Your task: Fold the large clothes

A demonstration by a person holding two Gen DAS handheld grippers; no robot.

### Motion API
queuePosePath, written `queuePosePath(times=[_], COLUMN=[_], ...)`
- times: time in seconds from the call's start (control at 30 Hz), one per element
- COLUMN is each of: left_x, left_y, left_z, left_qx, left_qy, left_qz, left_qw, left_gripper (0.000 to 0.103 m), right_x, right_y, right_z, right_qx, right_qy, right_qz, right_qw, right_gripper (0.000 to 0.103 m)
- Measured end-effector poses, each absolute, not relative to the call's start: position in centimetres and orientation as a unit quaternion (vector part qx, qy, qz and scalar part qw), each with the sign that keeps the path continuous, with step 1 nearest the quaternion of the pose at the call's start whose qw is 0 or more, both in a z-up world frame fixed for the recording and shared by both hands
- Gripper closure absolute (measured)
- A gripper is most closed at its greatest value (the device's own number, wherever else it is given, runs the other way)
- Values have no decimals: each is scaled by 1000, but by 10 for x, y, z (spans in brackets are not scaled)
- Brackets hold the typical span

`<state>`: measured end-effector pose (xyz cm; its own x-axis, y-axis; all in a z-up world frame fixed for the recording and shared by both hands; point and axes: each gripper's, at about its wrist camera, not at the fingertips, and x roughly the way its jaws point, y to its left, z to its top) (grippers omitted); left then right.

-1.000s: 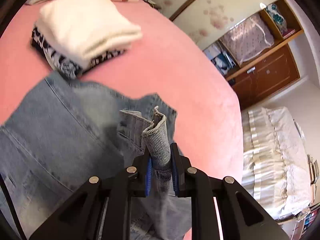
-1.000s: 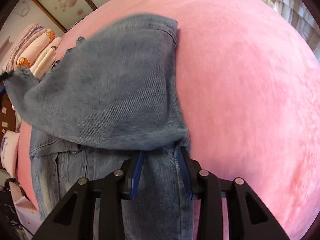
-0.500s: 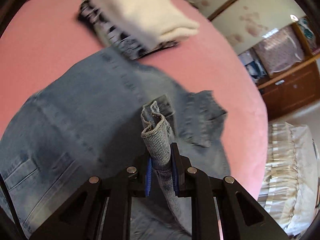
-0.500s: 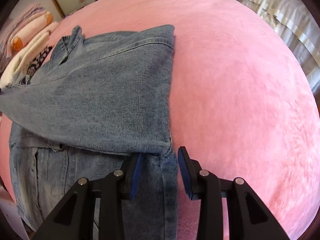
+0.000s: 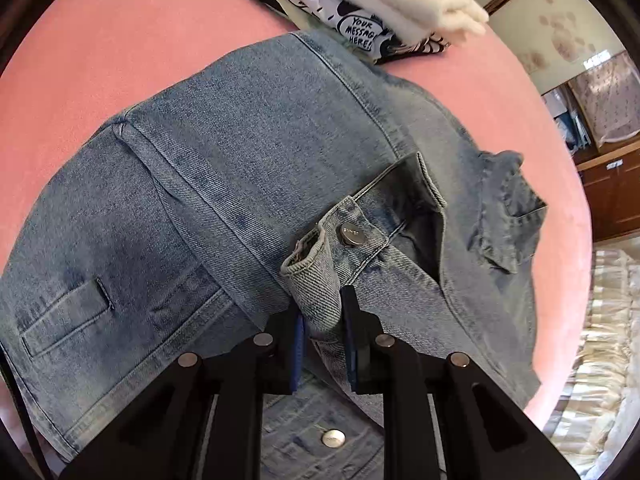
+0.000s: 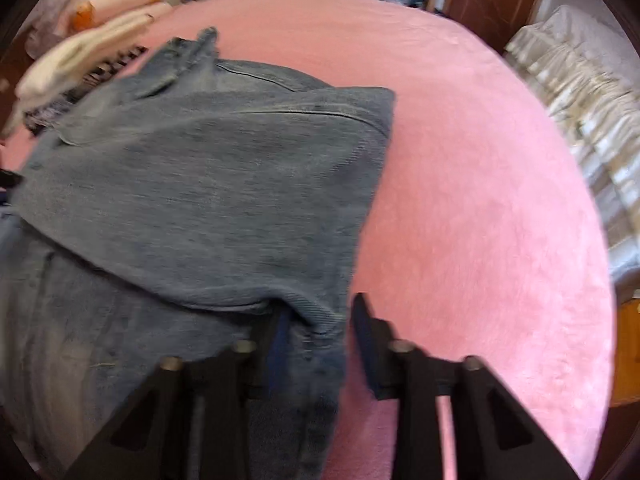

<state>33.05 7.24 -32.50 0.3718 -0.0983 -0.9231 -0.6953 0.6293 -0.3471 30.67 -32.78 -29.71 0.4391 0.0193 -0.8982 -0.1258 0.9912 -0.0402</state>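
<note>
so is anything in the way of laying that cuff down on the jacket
Nothing visible. The left gripper pinches the cuff just above the denim jacket. The folded clothes sit off at the jacket's far edge on the pink bed.

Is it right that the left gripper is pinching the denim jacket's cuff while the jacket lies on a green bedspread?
Not quite. The left gripper does pinch the cuff of the denim jacket, but the bedspread is pink, not green, as the left wrist view shows.
</note>
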Motion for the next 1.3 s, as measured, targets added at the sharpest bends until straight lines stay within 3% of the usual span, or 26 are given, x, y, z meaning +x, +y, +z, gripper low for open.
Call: queuePosePath(times=[0.2,0.37,0.47,0.57,0.63,0.8,0.87,0.9,0.93,1.03,1.07,1.2,1.3], left_x=[342,347,347,344,341,328,320,318,316,315,317,328,338], left_y=[65,61,60,61,56,27,10,0,-12,-46,-56,-87,-99], left_z=[-323,-323,-329,-330,-327,-317,-310,-308,-305,-303,-304,-309,-318], left_qx=[-343,-328,-310,-298,-275,-232,-213,-202,-190,-151,-141,-114,-115], left_qy=[532,540,552,556,562,582,579,579,577,577,581,590,597], left_qz=[206,191,190,188,198,163,138,122,101,36,13,-51,-56], left_qw=[746,751,750,753,754,762,775,781,788,802,802,797,792], left_gripper=[88,87,83,76,66,63,56,45,41,41,41,41,80], right_x=[306,305,306,306,303,285,275,271,269,276,281,298,313], right_y=[-334,-371,-376,-378,-381,-371,-361,-352,-341,-306,-292,-245,-222], right_z=[-297,-306,-313,-311,-307,-292,-279,-270,-264,-259,-261,-268,-269], right_qx=[-33,123,154,168,184,152,148,148,149,150,152,165,153], right_qy=[536,542,546,555,562,595,582,572,564,562,566,557,538], right_qz=[37,24,24,20,14,-17,-2,13,36,110,132,185,205], right_qw=[843,831,823,814,807,789,799,807,812,806,800,793,803], right_gripper=[92,92,91,87,81,79,79,79,79,85,93,98,102])
